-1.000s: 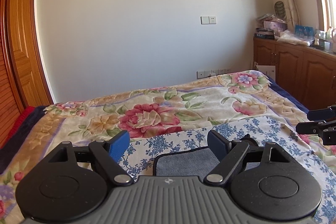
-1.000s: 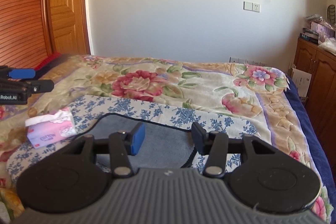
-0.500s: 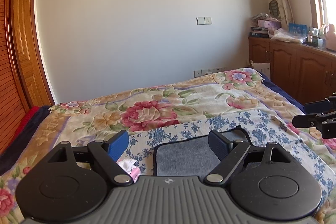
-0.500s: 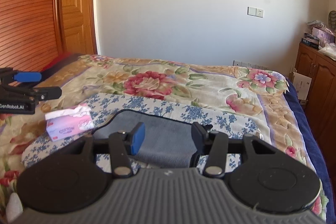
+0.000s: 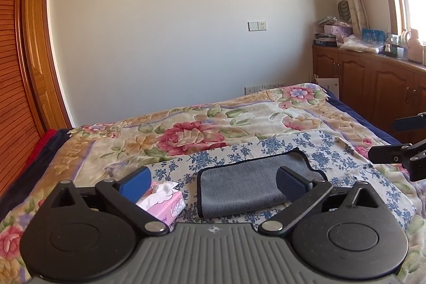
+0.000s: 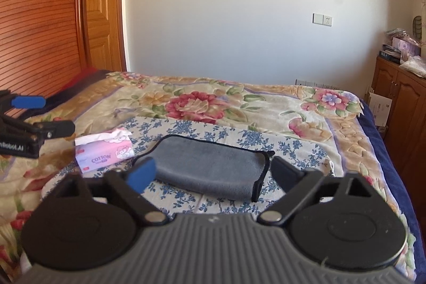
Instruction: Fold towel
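Both tools are empty and pulled back above the bed. Left tool [image 5: 211,181]: fingers spread wide, nothing between them. Right tool [image 6: 210,171]: gap was narrow half a second ago and a second ago, now just as wide as the left.

Over that second both cameras rose and backed off. The towel [image 5: 253,186] was mostly hidden behind the tool bodies; now it shows nearly whole in both views, clear of all fingers.

Towel: grey, dark trim, lying on the blue-flowered cloth [image 5: 332,151] spread over the bed's floral blanket [image 5: 186,135]. Looks doubled over, with a stacked edge at its right end in the right view [image 6: 257,185]. How many layers, cannot tell.

The pink tissue pack [image 6: 103,152] sits just beside the towel's left end, not touching.

Read: right tool opening plus both retreating looks like a release after a fold. Either the fold is finished, or they're resetting for another one; can't tell from this.

If another fold comes, the tissue pack is close enough to get bumped by the left tool.

Further back: wall, wooden door [image 6: 103,4], cabinets [image 5: 372,87] on the right.
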`<state>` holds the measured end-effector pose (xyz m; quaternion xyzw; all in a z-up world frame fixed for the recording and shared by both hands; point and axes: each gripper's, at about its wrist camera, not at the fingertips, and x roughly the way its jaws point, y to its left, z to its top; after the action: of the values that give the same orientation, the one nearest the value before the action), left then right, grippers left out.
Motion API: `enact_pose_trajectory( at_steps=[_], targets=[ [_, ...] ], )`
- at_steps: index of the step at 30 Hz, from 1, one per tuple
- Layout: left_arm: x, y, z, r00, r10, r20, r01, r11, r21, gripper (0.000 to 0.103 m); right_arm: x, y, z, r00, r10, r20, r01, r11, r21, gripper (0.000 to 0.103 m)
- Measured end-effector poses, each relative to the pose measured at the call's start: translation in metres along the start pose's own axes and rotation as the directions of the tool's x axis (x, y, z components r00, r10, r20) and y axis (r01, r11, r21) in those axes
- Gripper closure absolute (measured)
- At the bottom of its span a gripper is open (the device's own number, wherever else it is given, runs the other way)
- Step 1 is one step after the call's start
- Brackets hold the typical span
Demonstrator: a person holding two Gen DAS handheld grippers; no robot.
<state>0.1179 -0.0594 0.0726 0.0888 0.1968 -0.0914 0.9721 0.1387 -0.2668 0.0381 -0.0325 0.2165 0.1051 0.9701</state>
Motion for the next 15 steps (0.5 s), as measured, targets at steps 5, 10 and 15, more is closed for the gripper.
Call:
enact_pose_trajectory(
  at_steps=[5, 10, 15],
  targets=[
    [-0.011, 0.000, -0.005, 1.000, 0.009, 0.006, -0.009, 1.000, -0.005, 0.000, -0.008, -0.003, -0.003, 1.000, 0.005, -0.002, -0.005, 0.999, 0.043, 0.000],
    [-0.021, 0.002, -0.009, 1.000, 0.016, 0.012, -0.016, 1.000, -0.013, 0.000, -0.016, -0.003, -0.007, 1.000, -0.008, -0.007, 0.008, 0.999, 0.039, 0.000],
    [-0.030, 0.002, -0.015, 0.999, 0.039, 0.015, -0.039, 0.999, -0.020, 0.000, -0.025, -0.001, -0.013, 1.000, -0.021, -0.003, 0.021, 0.999, 0.045, 0.000]
  ],
)
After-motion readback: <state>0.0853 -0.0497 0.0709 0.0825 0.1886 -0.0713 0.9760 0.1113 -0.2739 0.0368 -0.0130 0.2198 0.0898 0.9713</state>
